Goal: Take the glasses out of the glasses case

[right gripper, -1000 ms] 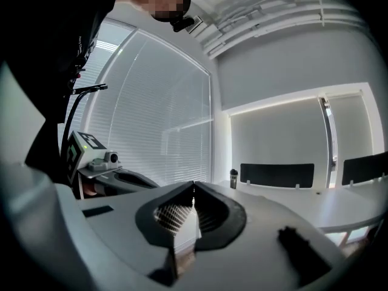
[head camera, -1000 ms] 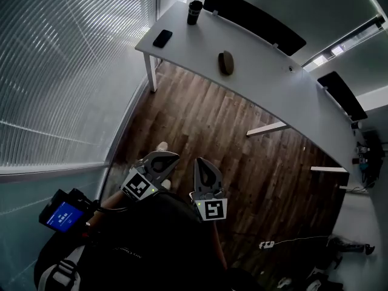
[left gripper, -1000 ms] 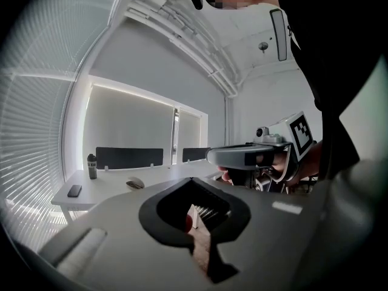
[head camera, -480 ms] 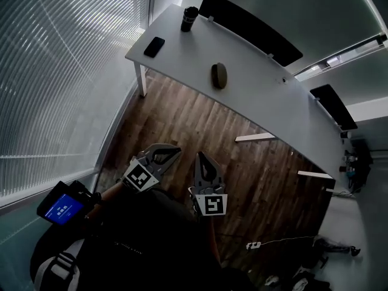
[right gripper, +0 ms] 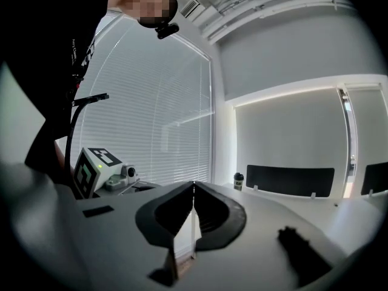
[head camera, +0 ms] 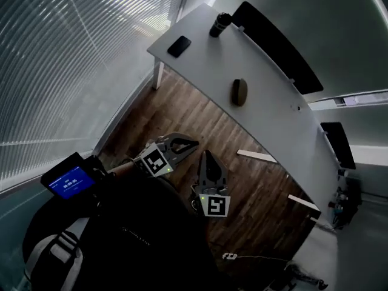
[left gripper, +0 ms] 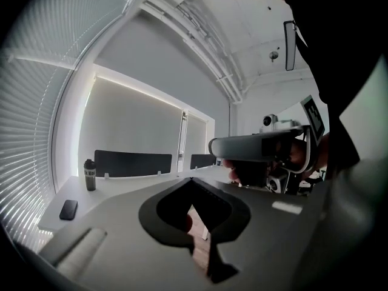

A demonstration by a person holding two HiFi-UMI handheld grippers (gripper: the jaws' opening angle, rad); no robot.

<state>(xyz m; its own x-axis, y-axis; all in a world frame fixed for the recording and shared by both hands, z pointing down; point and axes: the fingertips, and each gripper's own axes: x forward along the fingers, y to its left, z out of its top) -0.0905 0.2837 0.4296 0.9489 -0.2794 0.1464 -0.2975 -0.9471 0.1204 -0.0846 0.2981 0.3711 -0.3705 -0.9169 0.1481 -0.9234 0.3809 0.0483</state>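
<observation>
The glasses case, a brown oval, lies closed on the long white table, far from both grippers. No glasses show. In the head view my left gripper and right gripper hang side by side over the wooden floor, close to the person's body. Both are shut and hold nothing. The left gripper view shows its own jaws with tips met, and the right gripper beside them. In the right gripper view its jaws are pressed together.
A black phone and a dark tumbler sit on the table's near end. Black partition screens line its far edge. Window blinds cover the left wall. A table leg stands at the corner.
Both grippers have been carried across the floor with the person, staying shut. The head view has swung, so the table and case now sit further right.
</observation>
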